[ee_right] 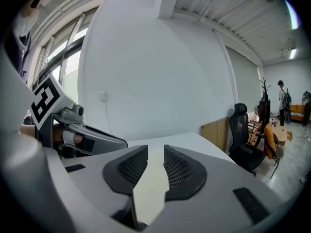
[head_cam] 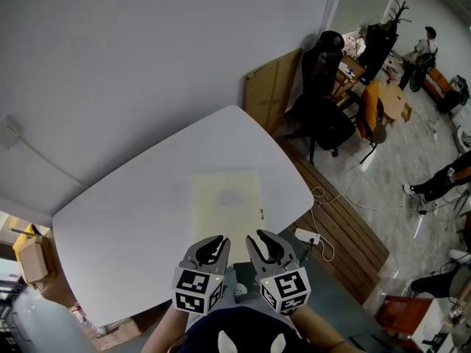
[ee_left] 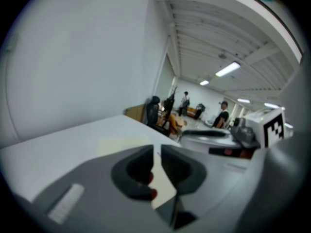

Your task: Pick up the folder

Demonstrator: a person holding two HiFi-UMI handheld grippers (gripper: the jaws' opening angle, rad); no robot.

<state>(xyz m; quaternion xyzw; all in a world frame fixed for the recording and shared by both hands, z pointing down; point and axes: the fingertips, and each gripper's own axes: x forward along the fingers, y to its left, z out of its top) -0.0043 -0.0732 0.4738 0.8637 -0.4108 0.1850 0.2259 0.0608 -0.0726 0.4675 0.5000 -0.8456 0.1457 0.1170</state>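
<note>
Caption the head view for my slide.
Left gripper and right gripper, jaws slightly parted, poised before pale folder on white table.

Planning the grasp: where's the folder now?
Head view: the pale folder lies flat on the white table, by its near edge, just ahead of the left gripper and right gripper.

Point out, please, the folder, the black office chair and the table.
folder [head_cam: 226,206]: head view, middle of its pale cover.
black office chair [head_cam: 321,65]: head view, its backrest.
table [head_cam: 132,204]: head view, bare top left of the folder.
</note>
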